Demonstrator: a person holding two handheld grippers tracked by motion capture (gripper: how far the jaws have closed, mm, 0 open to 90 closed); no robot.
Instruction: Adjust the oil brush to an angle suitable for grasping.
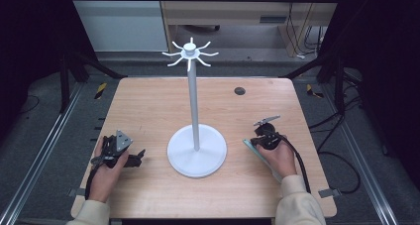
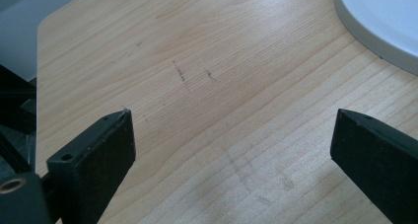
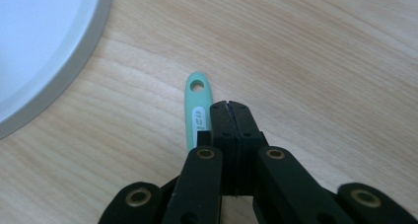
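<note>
A mint-green handle with a hanging hole at its end lies flat on the wooden table, pointing toward the stand's white round base. My right gripper is shut, its jaws pressed together just right of and above the handle, with nothing between them. In the high view the green utensil runs under the right hand, and the right gripper sits over it. My left gripper rests at the table's left, open over bare wood.
A tall white stand with several hooks at its top rises from a round base at the table's middle; the base edge lies ahead of the left gripper. A dark cable hole sits at the back.
</note>
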